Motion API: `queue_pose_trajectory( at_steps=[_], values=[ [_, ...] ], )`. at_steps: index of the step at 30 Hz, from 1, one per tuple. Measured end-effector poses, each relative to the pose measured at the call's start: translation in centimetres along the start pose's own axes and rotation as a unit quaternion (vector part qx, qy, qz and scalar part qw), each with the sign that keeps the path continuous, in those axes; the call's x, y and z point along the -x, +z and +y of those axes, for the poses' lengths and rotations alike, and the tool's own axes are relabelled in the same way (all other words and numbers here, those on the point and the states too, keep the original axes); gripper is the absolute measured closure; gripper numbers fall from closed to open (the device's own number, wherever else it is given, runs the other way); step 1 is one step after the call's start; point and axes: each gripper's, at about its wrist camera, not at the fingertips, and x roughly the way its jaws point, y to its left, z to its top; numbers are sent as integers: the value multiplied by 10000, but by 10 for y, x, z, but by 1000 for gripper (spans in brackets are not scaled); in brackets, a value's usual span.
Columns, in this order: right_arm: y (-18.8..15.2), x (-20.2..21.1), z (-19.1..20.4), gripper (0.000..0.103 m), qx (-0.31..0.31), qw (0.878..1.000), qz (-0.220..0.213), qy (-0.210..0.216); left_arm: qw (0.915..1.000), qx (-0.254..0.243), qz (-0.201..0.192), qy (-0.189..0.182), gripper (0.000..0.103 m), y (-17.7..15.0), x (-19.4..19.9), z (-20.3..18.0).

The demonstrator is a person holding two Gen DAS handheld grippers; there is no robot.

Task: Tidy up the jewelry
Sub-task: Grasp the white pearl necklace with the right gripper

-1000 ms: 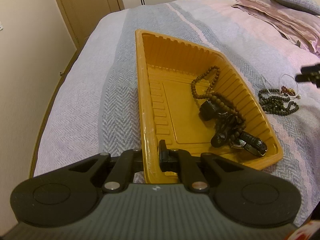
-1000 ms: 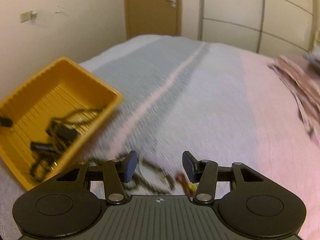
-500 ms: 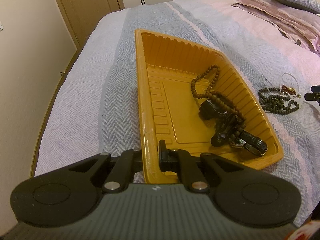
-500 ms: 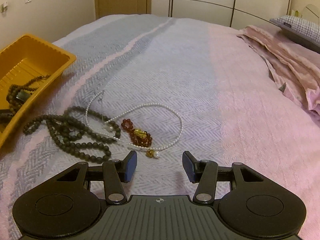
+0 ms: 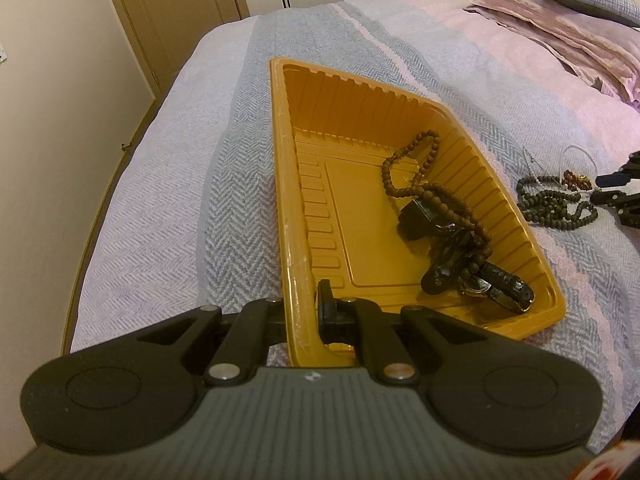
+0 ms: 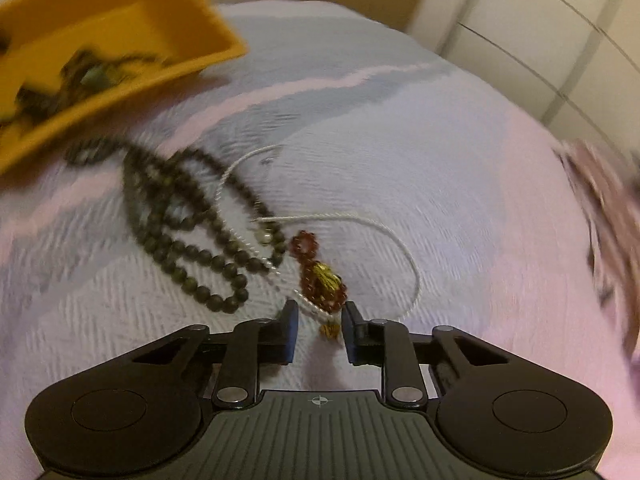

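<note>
1. Left claw (image 5: 302, 314) clamped on the near left rim of the orange tray (image 5: 280, 168) — one finger outside the wall, the other inside.
2. Tray resting on the bed (image 5: 160, 208), on the grey herringbone stripe of the cover.
3. Inside the tray, at its right side: a brown bead strand (image 5: 424, 176) looped over a black watch (image 5: 476, 276), all tangled together.
4. Right claw (image 6: 319, 332) parted, low over the bed, fingers either side of a small gold piece and the near end of the red bead bracelet (image 6: 320, 276).
5. Just left of the bracelet, a dark bead necklace (image 6: 192, 232) heaped on the cover — a white pearl string (image 6: 400, 248) curving across both.
6. Loose pile lying beside the tray's right wall, apart from it; right-wrist view blurred, finer detail unreadable.
7. Folded pink bedding (image 5: 560, 32) at the far right.
</note>
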Motion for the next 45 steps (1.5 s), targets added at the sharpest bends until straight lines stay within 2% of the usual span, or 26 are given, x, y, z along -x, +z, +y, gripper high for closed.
queue_pose_trajectory(
  at_steps=[3,7,12,16,20,23,30,41,45],
  values=[
    [2,-4,12,84,770,9970,8,-114,10000,6,2,2,98,0,0,0],
    [-2,-9,27,87,1665,9859,10,-164,10000,12,7,-5,98,0,0,0],
    [-5,-10,38,99,2259,9738,-2,-276,10000,14,-2,-7,98,0,0,0],
    [-7,-1,38,103,2342,9712,-74,-436,10000,12,-3,-8,98,-1,0,0],
    [-3,23,29,103,2049,9764,-295,-611,10000,21,-2,-6,98,0,0,0],
    [0,28,23,103,1923,9795,-230,-564,10000,23,-8,-6,98,-1,2,0],
    [-7,10,43,100,2502,9679,-82,-241,10000,53,2,-14,98,0,1,1],
    [-6,-21,48,100,3015,9533,-68,-162,10000,65,32,-8,98,0,-1,2],
    [-4,-12,44,101,2929,9556,-176,-272,10000,64,35,-8,98,0,-1,2]
  ],
)
